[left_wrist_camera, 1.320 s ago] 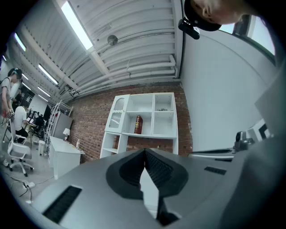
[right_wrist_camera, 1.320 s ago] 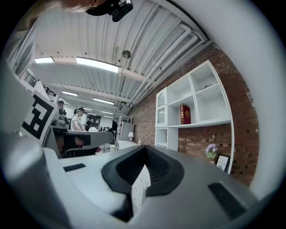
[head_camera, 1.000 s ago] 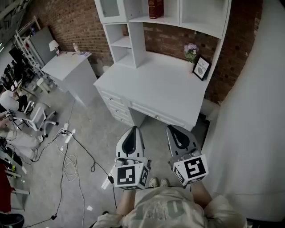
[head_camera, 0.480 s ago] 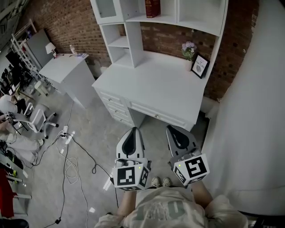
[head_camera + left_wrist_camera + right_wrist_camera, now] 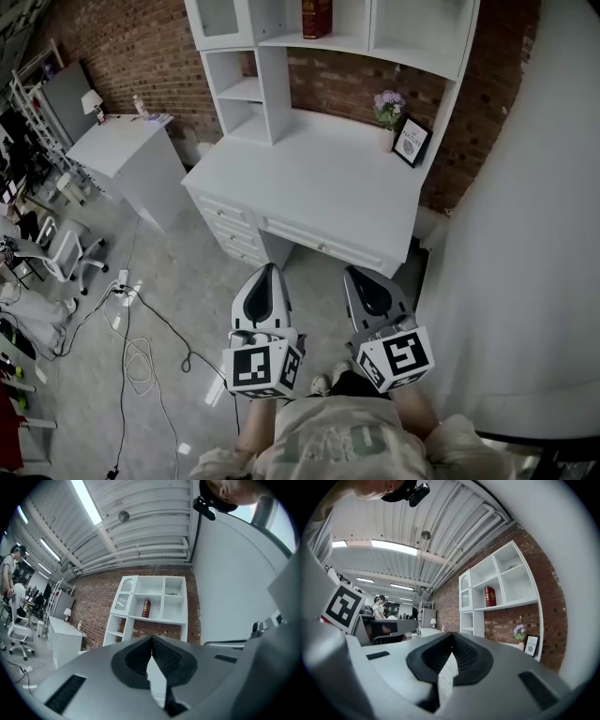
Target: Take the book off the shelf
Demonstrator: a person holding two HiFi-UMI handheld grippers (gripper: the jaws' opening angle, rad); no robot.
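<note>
Head view: left gripper (image 5: 267,272) and right gripper (image 5: 356,274) hang low before the desk (image 5: 309,178); the book (image 5: 316,17) stands upright on the high shelf (image 5: 330,41), well apart. Left gripper view: jaws clenched, empty. Right gripper view: same. Arrive shut and they'd likely topple it backward.

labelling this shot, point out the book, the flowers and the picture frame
book (image 5: 316,17), head view, its spine
flowers (image 5: 387,101), head view, the blossoms
picture frame (image 5: 410,142), head view, its front face
</note>
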